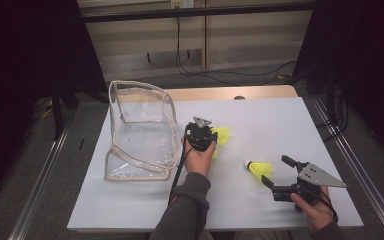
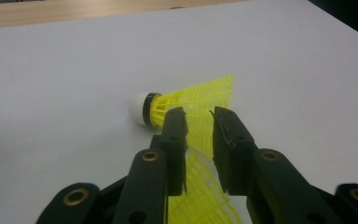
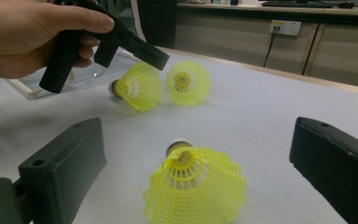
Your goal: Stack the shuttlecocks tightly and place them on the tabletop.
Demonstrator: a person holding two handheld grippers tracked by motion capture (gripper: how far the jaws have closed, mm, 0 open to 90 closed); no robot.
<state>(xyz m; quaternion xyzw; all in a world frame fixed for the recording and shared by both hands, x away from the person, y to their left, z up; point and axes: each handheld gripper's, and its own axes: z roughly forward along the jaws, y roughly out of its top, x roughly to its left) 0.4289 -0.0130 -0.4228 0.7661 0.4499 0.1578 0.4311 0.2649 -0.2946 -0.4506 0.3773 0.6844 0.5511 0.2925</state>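
Three yellow shuttlecocks lie on the white table (image 1: 265, 115). My left gripper (image 1: 207, 134) (image 2: 199, 114) (image 3: 161, 58) points down at one shuttlecock (image 3: 140, 86). Its jaws are narrowly open, with the rim of that mesh skirt (image 2: 200, 191) in the gap. I cannot see the pads pressing it. A second shuttlecock (image 2: 191, 95) (image 3: 186, 81) lies just beyond, with its white cork away from my right gripper. My right gripper (image 1: 275, 170) (image 3: 198, 123) is wide open and low over the table. The third shuttlecock (image 1: 257, 168) (image 3: 196, 186) lies between its jaws, touching neither.
A clear plastic bag (image 1: 140, 130) with beige trim stands open at the left of the table, close to my left hand. A wooden strip (image 1: 220, 93) runs along the table's far edge. Cables (image 1: 195, 67) hang behind the table, and metal rails (image 1: 40, 190) flank it.
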